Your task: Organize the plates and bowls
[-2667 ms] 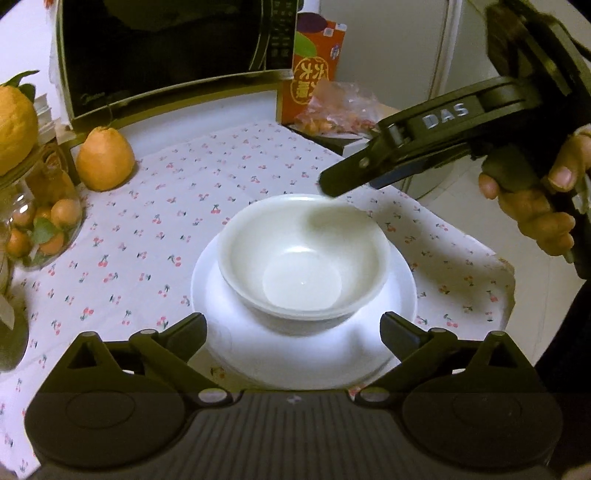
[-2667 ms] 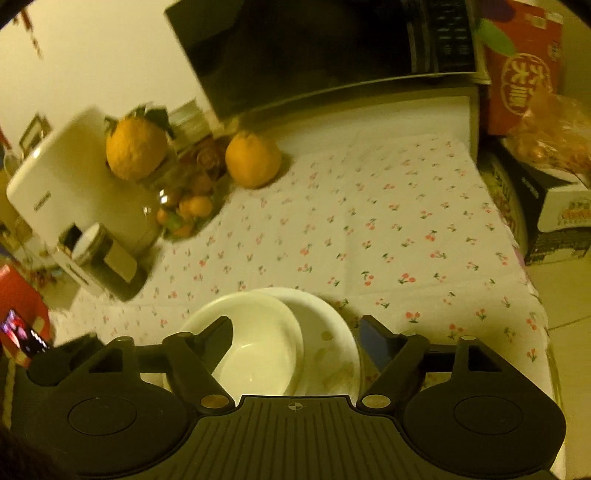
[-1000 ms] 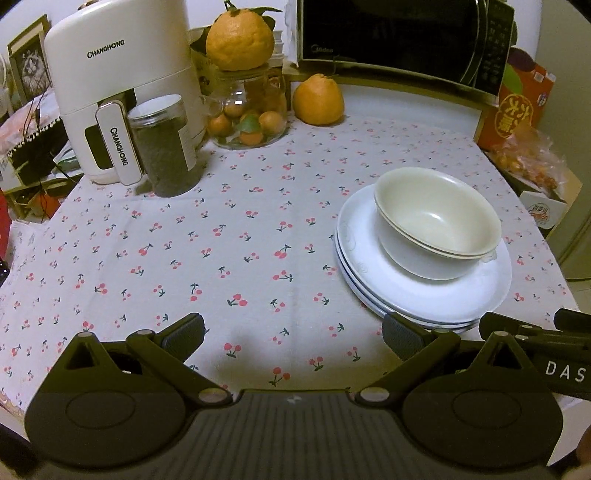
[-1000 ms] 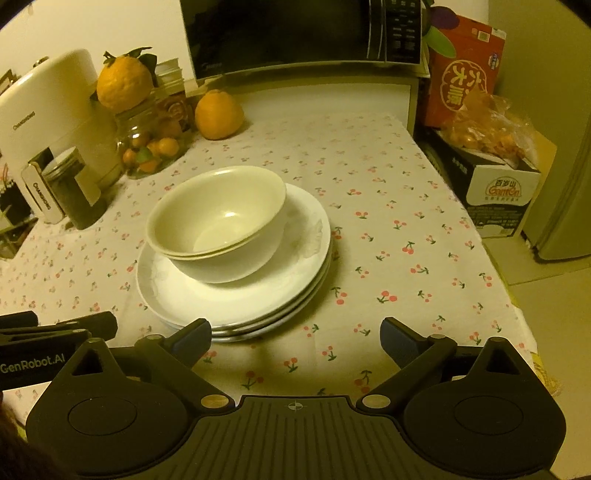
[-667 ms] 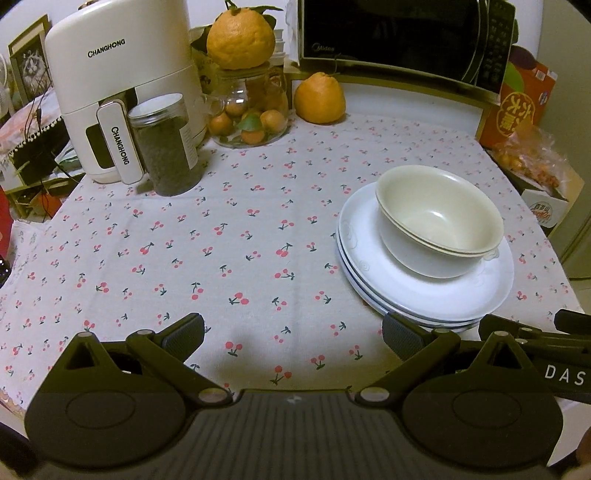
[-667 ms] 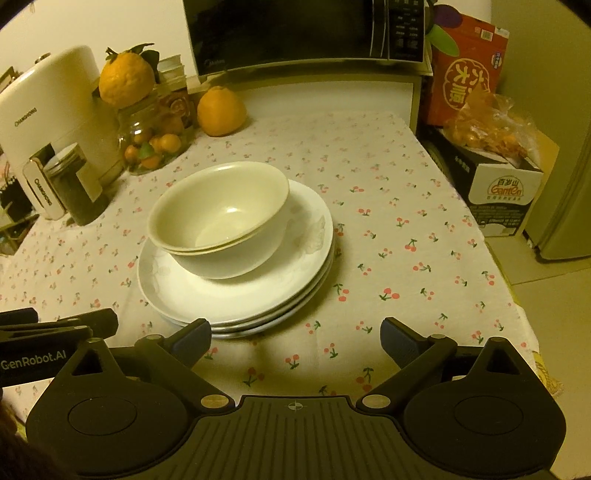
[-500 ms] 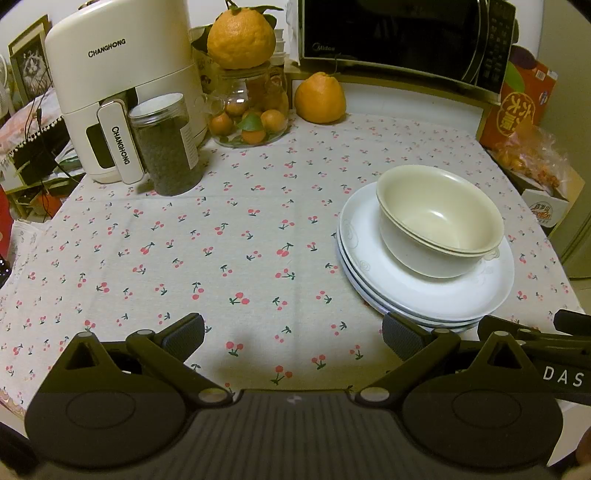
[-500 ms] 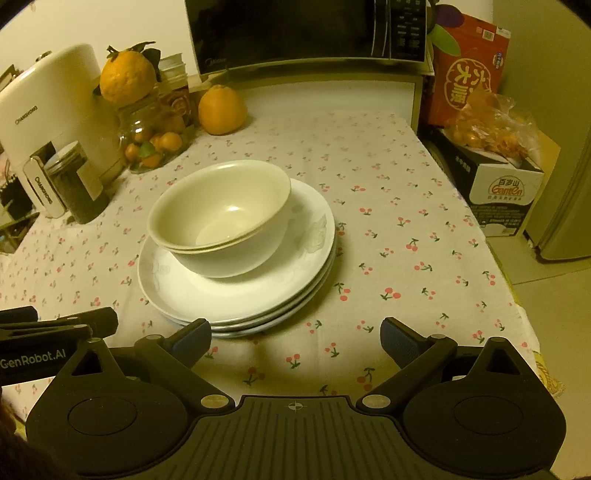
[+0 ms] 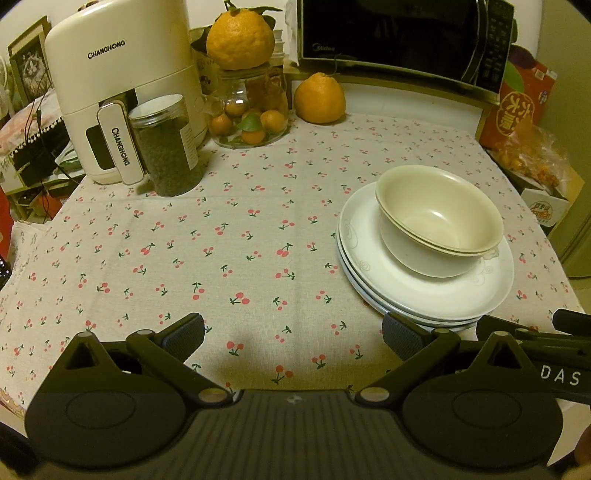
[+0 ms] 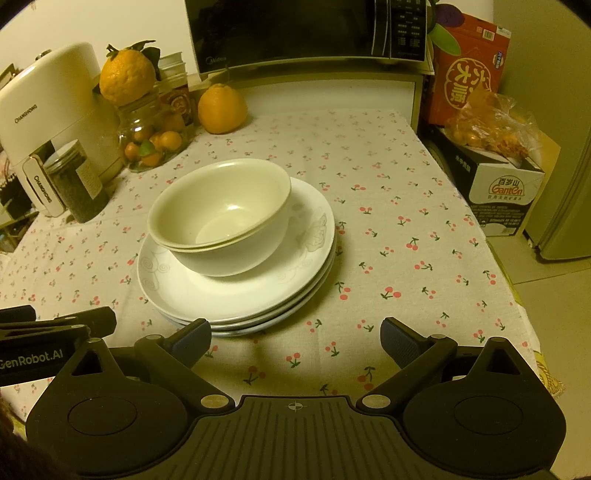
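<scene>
Left wrist view: left gripper (image 9: 291, 330) fingers spread wide, nothing between, hovering over cherry tablecloth (image 9: 221, 240) left of plate stack (image 9: 424, 291). Nested bowls (image 9: 439, 218) sit on plates, toward far side.

Right wrist view: right gripper (image 10: 295, 338) also wide apart, empty, just in front of plate stack (image 10: 236, 295). Bowls (image 10: 221, 214) on top, well in front of microwave (image 10: 306, 29).

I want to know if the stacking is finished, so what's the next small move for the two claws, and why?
Probably just pull both back and stop. The two nested bowls already sit on the stack of plates on the cherry tablecloth, and no loose dish shows. The left claw and right claw are both open, empty, and short of the stack.
</scene>
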Tool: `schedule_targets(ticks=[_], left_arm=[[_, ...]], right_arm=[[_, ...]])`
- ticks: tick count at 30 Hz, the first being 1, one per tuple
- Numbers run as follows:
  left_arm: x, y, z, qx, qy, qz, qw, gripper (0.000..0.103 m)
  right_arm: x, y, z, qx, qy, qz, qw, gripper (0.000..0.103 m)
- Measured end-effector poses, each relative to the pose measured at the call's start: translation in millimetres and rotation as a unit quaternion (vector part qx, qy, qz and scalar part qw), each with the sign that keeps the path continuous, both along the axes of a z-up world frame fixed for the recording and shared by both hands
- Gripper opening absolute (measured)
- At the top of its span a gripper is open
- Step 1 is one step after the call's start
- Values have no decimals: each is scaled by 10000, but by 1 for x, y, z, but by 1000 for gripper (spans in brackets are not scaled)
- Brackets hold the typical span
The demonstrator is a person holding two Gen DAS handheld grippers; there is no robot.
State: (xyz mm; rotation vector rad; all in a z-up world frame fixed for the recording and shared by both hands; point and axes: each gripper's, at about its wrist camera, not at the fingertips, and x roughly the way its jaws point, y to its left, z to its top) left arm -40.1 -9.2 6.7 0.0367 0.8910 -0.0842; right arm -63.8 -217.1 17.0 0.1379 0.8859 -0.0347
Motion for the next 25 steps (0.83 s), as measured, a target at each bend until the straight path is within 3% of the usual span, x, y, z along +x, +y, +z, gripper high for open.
schedule_targets(ticks=[25], left_arm=[[0,0,-1,-11,15,-16,10000,103]], right_arm=[[0,0,-1,-6,2,-7,10000,99]])
